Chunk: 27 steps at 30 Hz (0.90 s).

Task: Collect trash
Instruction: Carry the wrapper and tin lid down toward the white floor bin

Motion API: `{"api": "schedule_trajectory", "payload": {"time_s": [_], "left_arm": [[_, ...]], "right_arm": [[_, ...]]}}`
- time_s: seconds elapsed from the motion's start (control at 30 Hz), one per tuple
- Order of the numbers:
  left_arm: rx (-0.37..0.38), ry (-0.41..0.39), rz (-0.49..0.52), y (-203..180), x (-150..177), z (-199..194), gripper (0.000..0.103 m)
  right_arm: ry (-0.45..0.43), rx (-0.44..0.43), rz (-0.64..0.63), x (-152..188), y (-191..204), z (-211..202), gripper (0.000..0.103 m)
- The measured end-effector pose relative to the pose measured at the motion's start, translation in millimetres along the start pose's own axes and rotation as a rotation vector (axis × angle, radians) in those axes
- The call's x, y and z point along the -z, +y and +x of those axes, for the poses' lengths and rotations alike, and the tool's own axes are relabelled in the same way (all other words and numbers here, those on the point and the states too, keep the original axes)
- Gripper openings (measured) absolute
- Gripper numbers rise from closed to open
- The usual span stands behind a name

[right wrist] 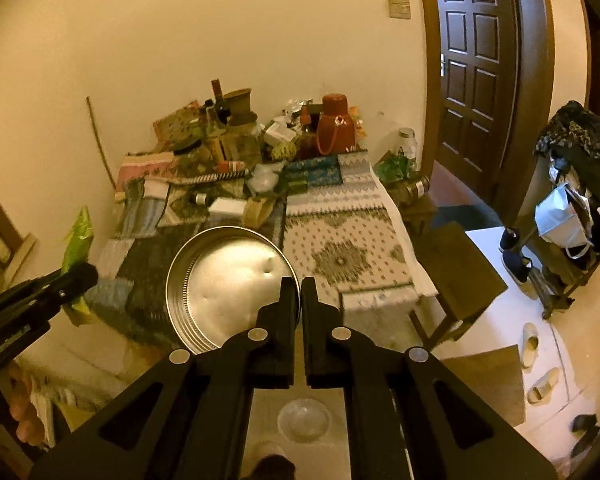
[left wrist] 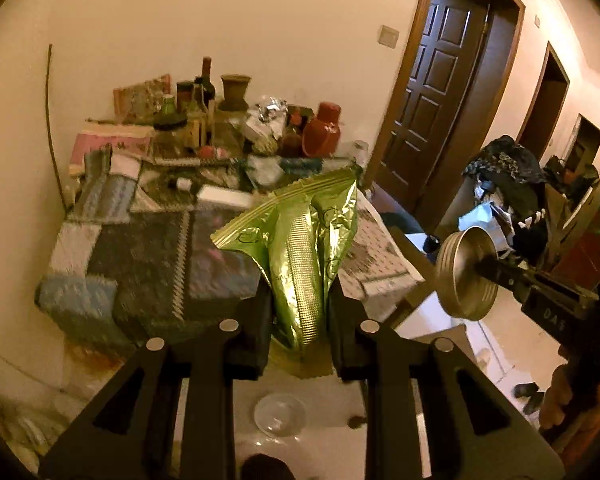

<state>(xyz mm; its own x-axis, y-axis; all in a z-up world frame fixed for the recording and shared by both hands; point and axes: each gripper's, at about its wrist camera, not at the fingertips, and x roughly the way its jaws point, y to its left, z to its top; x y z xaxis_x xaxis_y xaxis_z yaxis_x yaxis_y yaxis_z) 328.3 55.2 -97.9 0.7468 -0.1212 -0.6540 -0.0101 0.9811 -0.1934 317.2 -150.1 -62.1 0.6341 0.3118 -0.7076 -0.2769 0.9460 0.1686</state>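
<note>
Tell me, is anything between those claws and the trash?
Nothing: the left claw is already shut on the green foil wrapper, and the right claw pinches the round metal lid by its rim. No bin is visible.

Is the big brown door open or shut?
Open. The door is swung back inside its frame, and floor shows through the gap beside it.

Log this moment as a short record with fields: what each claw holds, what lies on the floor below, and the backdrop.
left claw: shut on crinkled green foil wrapper
right claw: shut on rim of round silver metal lid
floor below: clear plastic bowl on pale tiles
backdrop: cluttered table with patterned cloths, red jug, dark wooden door
</note>
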Motion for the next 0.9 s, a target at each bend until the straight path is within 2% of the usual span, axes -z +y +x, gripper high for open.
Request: {"api": "schedule_trajectory", "payload": {"time_s": [0.23,0.47,0.67,0.9], "left_arm": [[0.009,0.038,-0.026,-48.7,46.3,-16.7,0.023],[-0.009,0.090,-0.008,-73.3,77.2,-18.0,0.023],[-0.013,0.170,-0.012,-65.1,98.5,12.4,0.023],[-0.010,0.280,-0.030,-27.7,131.3,75.3,0.023]], "right_arm": [[0.040,-0.034,-0.025,36.4,-23.4,-25.4,0.003],[0.097,-0.064,-0.027,61.9,-32.1,-19.9,0.003],[0.172,-0.070,0.004,87.1,-33.0,9.3,0.003],[0.286,-0.037,0.046,122.0,-30.5,76.7,0.003]]}}
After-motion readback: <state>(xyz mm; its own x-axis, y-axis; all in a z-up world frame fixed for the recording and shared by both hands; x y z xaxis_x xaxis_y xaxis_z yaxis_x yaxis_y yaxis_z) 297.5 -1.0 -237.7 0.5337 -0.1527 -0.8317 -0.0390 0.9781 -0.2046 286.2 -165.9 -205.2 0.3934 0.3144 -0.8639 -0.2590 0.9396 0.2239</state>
